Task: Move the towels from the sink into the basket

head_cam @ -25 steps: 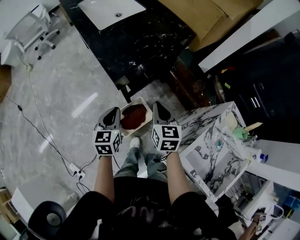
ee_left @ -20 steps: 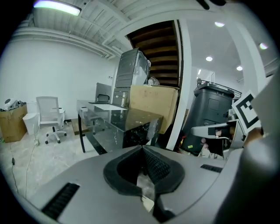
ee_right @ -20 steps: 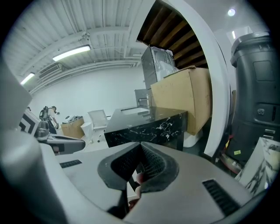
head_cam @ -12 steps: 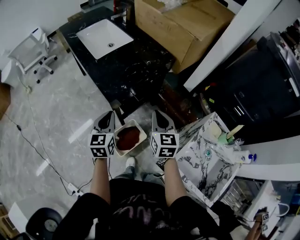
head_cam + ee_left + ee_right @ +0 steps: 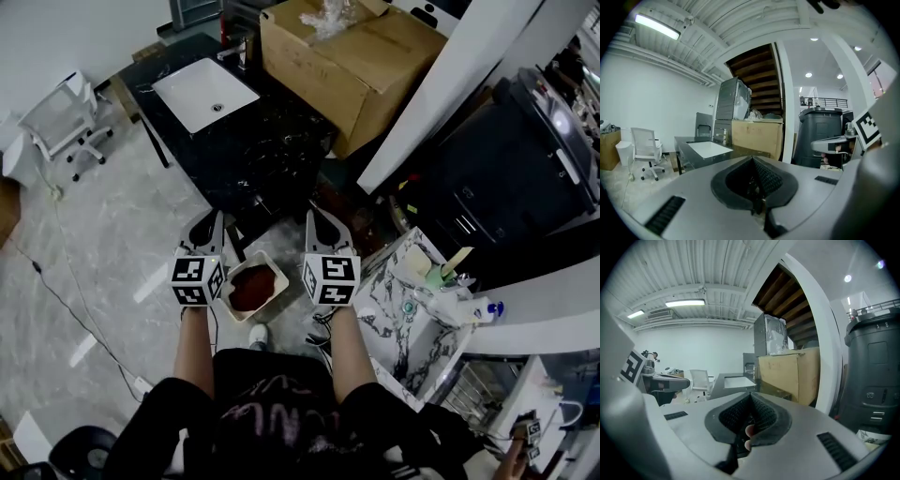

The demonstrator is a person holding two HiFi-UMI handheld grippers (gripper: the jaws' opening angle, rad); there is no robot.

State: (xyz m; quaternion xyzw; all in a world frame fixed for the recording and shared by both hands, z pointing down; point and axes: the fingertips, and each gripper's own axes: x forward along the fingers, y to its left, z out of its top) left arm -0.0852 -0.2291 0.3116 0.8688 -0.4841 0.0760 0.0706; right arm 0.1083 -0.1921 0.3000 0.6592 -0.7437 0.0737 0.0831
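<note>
Pale grey marble flooring spreads under the person, whose two bare forearms reach forward side by side. The left gripper (image 5: 212,223) has its jaws pressed together, pad against pad, gripping nothing. The right gripper (image 5: 317,221) is closed in the same way. Both are held up level with each other, well above the floor.

Below and between them, just ahead of the person's shoe, a cream rectangular plastic basket (image 5: 270,256) stands on the floor with a dark red towel (image 5: 253,286) bunched inside it.

To the right of the basket, close by, is a white cabinet with black marble veining (image 5: 403,314). Small bottles and a pale green item are crowded on its far end.

Just beyond the basket runs a long black marble counter (image 5: 272,141), its near edge close to the gripper tips. The white rectangular sink (image 5: 192,89) is set into the counter's far left part.

A large brown cardboard box (image 5: 356,66) sits at the counter's far right. A slanting white pillar (image 5: 441,94) and a big black bin-shaped unit (image 5: 520,178) stand further right. A white office chair (image 5: 58,117) stands at far left.
</note>
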